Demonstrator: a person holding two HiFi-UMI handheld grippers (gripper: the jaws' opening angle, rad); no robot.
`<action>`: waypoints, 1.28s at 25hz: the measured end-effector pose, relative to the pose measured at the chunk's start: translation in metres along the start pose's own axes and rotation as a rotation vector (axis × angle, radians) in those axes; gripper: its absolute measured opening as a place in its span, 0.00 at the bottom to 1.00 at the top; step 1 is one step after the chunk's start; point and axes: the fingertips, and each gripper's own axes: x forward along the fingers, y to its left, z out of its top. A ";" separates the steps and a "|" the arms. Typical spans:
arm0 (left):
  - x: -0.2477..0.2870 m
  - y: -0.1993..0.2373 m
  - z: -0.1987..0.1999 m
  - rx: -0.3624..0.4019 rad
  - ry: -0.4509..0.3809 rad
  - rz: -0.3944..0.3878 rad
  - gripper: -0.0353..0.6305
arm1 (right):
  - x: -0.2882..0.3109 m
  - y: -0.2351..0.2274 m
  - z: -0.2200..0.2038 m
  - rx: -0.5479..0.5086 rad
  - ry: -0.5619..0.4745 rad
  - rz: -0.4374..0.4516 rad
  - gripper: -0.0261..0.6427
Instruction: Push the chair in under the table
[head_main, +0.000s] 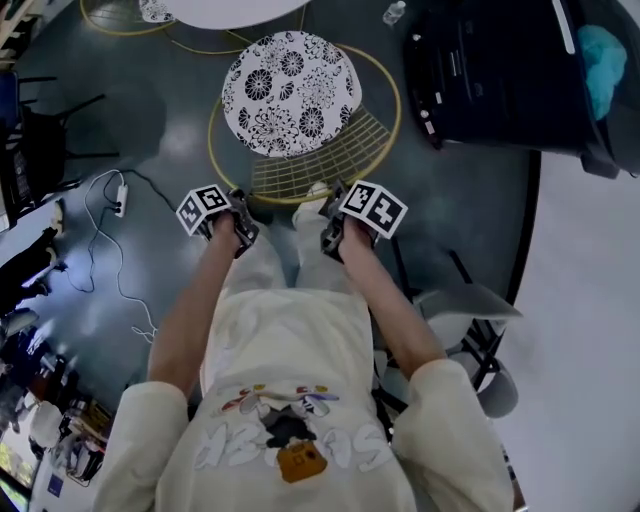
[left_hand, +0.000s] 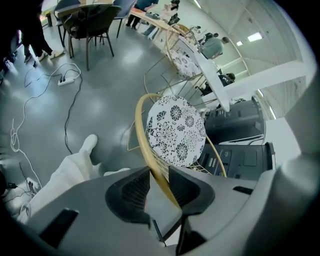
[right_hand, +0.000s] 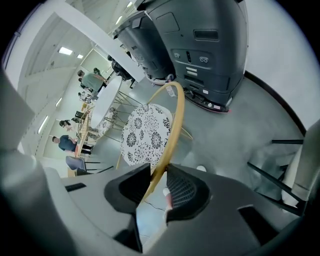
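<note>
Head view: pinching the back rail (head_main: 288, 199) of the chair (head_main: 300, 115) with left gripper (head_main: 243, 232) and right gripper (head_main: 330, 232), one either side of centre. Sits on the grey floor near the white table (head_main: 240, 10) at the top edge, seat just short of that edge, so not yet tucked in by my read. Best to drive both hands evenly and straight at the table, low and level, to avoid tipping or yawing it. Worth minding the dark copier (head_main: 500, 70) to the right and the gold wire hoops (head_main: 110, 28) on the floor by the table. Left gripper view: left gripper (left_hand: 159, 180) closed on the back rail (left_hand: 145, 140), pads on both sides of the gold tube, no slack visible. Hold that clamp, no harder squeeze needed. Right gripper view: same for right gripper (right_hand: 159, 182), gripped on the back rail (right_hand: 175, 125) running up between the pads. Looks: thin gold wire frame, hoop base, fan of wire slats for a back, round seat cushion (head_main: 290, 90) in black-and-white floral print. Probably light, likely to slide easily on the smooth floor, and to twist if shoved from one side only.
</note>
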 end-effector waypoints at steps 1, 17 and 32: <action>0.004 0.002 0.002 0.002 -0.004 -0.002 0.24 | 0.004 -0.001 0.000 0.001 -0.005 0.003 0.19; -0.003 0.007 0.005 0.044 -0.064 -0.034 0.24 | 0.000 -0.004 -0.018 0.030 -0.072 0.056 0.20; 0.003 0.006 0.018 0.062 -0.117 -0.055 0.24 | 0.008 0.000 -0.020 0.004 -0.129 0.116 0.20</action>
